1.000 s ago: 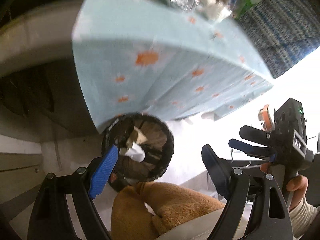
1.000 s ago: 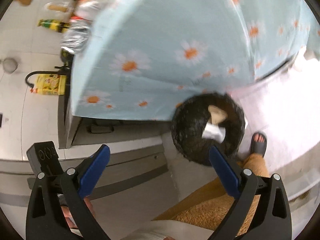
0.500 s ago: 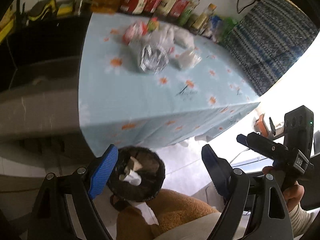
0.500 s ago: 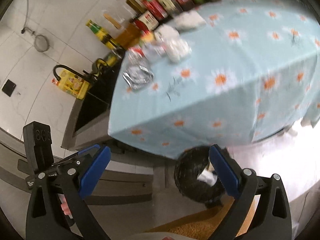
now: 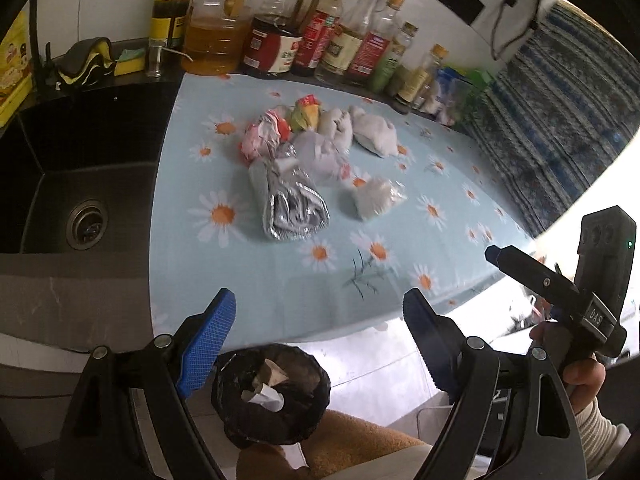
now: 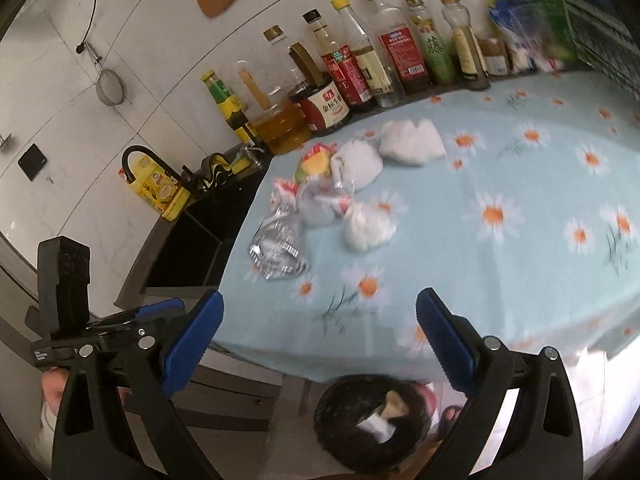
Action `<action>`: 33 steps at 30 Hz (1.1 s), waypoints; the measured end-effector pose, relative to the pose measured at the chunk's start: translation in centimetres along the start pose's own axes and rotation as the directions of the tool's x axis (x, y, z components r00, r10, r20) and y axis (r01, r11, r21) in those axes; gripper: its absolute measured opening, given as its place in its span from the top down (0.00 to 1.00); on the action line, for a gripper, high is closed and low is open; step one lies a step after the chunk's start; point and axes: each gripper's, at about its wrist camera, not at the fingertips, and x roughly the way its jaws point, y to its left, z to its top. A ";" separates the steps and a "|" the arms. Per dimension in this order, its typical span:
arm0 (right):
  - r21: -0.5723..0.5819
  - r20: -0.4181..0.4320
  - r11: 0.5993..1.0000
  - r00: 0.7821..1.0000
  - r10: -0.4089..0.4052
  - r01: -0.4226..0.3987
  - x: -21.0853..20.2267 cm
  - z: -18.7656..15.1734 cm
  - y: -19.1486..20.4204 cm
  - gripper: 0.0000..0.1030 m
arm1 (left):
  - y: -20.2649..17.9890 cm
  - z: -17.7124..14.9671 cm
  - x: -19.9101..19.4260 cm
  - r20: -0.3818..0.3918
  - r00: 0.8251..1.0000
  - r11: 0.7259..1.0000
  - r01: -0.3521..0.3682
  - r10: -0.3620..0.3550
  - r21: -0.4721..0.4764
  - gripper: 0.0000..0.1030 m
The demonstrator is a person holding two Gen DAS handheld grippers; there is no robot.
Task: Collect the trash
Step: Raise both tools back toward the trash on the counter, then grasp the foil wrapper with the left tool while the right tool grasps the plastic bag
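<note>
A pile of trash lies on the daisy tablecloth [image 5: 280,280]: a crumpled silver foil wrapper [image 5: 292,204], a red-and-white wrapper [image 5: 264,136] and several white crumpled bags [image 5: 374,198]. The same foil wrapper [image 6: 278,248] and white bags [image 6: 368,228] show in the right wrist view. A black-lined bin [image 5: 272,396] with paper scraps stands on the floor below the table's front edge. My left gripper [image 5: 316,320] hangs open and empty above the table's front edge. My right gripper [image 6: 320,320] is open and empty too, short of the pile, with the bin [image 6: 372,420] below it.
A black sink [image 5: 80,160] adjoins the table on the left, with a black faucet [image 6: 136,156]. A row of bottles [image 5: 280,40] lines the back wall. Blue patterned cloth [image 5: 552,112] hangs at the right. A sandalled foot [image 6: 450,416] stands by the bin.
Both grippers have risen from the bin and the hanging cloth to above the table edge, so the trash pile has come into view. Both stayed open and empty.
</note>
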 end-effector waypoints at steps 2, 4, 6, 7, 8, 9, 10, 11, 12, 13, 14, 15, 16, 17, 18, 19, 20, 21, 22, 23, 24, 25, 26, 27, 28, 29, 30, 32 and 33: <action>-0.027 -0.011 1.000 1.000 -0.007 0.007 0.9 0.9 -0.5 0.07 | -0.1 0.9 0.9 -0.006 0.999 0.999 -0.034 0.034 -0.017 0.19; -0.051 -0.032 0.999 0.999 0.007 -0.009 2.0 1.7 -1.3 0.10 | -0.1 1.7 1.8 -0.014 0.999 0.998 -0.052 0.051 -0.040 0.19; -0.069 -0.054 0.998 0.998 0.011 -0.015 3.2 2.4 -1.9 0.11 | -0.2 2.4 2.7 -0.020 0.997 0.996 -0.073 0.072 -0.055 0.19; -0.082 -0.065 0.996 0.998 0.015 -0.020 3.9 2.7 -2.3 0.14 | -0.2 2.8 3.3 -0.025 0.996 0.994 -0.088 0.086 -0.064 0.19; -0.092 -0.077 0.995 0.997 0.018 -0.025 4.6 3.0 -2.5 0.16 | -0.3 3.2 3.7 -0.030 0.995 0.993 -0.097 0.095 -0.070 0.19; -0.100 -0.089 0.995 0.996 0.019 -0.028 5.3 3.2 -2.8 0.18 | -0.3 3.6 4.4 -0.039 0.994 0.991 -0.108 0.106 -0.080 0.19; -0.107 -0.104 0.994 0.994 0.022 -0.033 6.1 3.5 -3.1 0.18 | -0.4 4.0 4.8 -0.045 0.993 0.989 -0.117 0.113 -0.085 0.19; -0.110 -0.119 0.993 0.993 0.030 -0.043 6.8 3.7 -3.5 0.18 | -0.4 4.3 5.3 -0.051 0.991 0.988 -0.127 0.123 -0.090 0.19; -0.113 -0.127 0.992 0.991 0.035 -0.049 7.2 3.7 -3.7 0.18 | -0.4 4.7 5.9 -0.056 0.989 0.986 -0.139 0.134 -0.095 0.19; -0.121 -0.140 0.991 0.989 0.040 -0.057 7.9 3.9 -3.9 0.19 | -0.4 5.0 6.3 -0.061 0.988 0.984 -0.149 0.144 -0.099 0.19; -0.126 -0.148 0.990 0.988 0.044 -0.063 8.4 4.0 -4.1 0.19 | -0.3 5.3 6.7 -0.063 0.985 0.981 -0.164 0.158 -0.107 0.19; -0.134 -0.162 0.988 0.985 0.053 -0.075 9.1 4.1 -4.4 0.19 | -0.2 5.6 7.3 -0.070 0.983 0.977 -0.179 0.172 -0.119 0.19; -0.143 -0.171 0.986 0.984 0.057 -0.082 9.6 4.2 -4.5 0.19 | -0.1 5.9 7.7 -0.078 0.981 0.974 -0.188 0.179 -0.126 0.19; -0.150 -0.178 0.985 0.982 0.061 -0.089 10.0 4.4 -4.6 0.19 | 0.1 6.1 8.1 -0.086 0.979 0.971 -0.197 0.186 -0.134 0.19; -0.154 -0.186 0.983 0.980 0.071 -0.101 10.4 4.5 -4.8 0.19 | 0.1 6.3 8.6 -0.095 0.977 0.969 -0.205 0.193 -0.137 0.19; -0.156 -0.192 0.982 0.978 0.079 -0.110 10.6 4.6 -4.9 0.19 | 0.0 6.5 9.0 -0.105 0.974 0.967 -0.216 0.203 -0.137 0.19; -0.160 -0.198 0.980 0.977 0.082 -0.115 11.0 4.8 -5.1 0.19 | 0.0 6.6 9.4 -0.113 0.971 0.965 -0.224 0.210 -0.137 0.19; -0.165 -0.203 0.979 0.976 0.084 -0.119 11.2 5.0 -5.2 0.19 | 0.0 6.7 9.7 -0.118 0.970 0.963 -0.230 0.215 -0.140 0.19; -0.170 -0.210 0.977 0.974 0.091 -0.128 11.6 5.1 -5.3 0.19 | 0.1 6.9 10.2 -0.126 0.966 0.959 -0.242 0.225 -0.145 0.19; -0.173 -0.216 0.975 0.971 0.100 -0.139 11.9 5.3 -5.4 0.19 | 0.1 7.0 10.5 -0.131 0.964 0.957 -0.248 0.230 -0.147 0.19; -0.176 -0.220 0.974 0.970 0.103 -0.143 12.0 5.4 -5.5 0.19 | 0.1 7.1 10.8 -0.137 0.962 0.955 -0.257 0.237 -0.149 0.19; -0.181 -0.226 0.972 0.968 0.106 -0.149 12.4 5.6 -5.6 0.20 | 0.1 7.2 11.0 -0.139 0.958 0.950 -0.270 0.249 -0.156 0.19; -0.183 -0.234 0.971 0.966 0.112 -0.157 12.6 5.7 -5.7 0.22 | 0.1 7.3 11.1 -0.137 0.957 0.947 -0.278 0.257 -0.163 0.19; -0.183 -0.239 0.969 0.964 0.117 -0.163 12.8 5.8 -5.8 0.25 | 0.1 7.4 11.2 -0.134 0.956 0.944 -0.283 0.263 -0.167 0.19; -0.187 -0.247 0.968 0.961 0.120 -0.169 13.1 6.0 -5.9 0.27 | 0.0 7.6 11.4 -0.133 0.954 0.942 -0.290 0.270 -0.170 0.19; -0.189 -0.252 0.966 0.959 0.127 -0.177 13.3 6.1 -6.0 0.27 | 0.0 7.7 11.5 -0.135 0.952 0.940 -0.295 0.274 -0.174 0.19; -0.190 -0.256 0.964 0.957 0.136 -0.187 13.4 6.2 -6.0 0.27 | 0.0 7.8 11.7 -0.139 0.950 0.937 -0.300 0.278 -0.178 0.19; -0.196 -0.261 0.961 0.955 0.140 -0.195 13.7 6.3 -6.1 0.28 | 0.0 7.9 12.0 -0.143 0.946 0.933 -0.314 0.291 -0.178 0.21; -0.197 -0.266 0.960 0.953 0.145 -0.201 13.8 6.3 -6.1 0.31 | 0.0 8.0 12.2 -0.149 0.941 0.928 -0.327 0.303 -0.176 0.21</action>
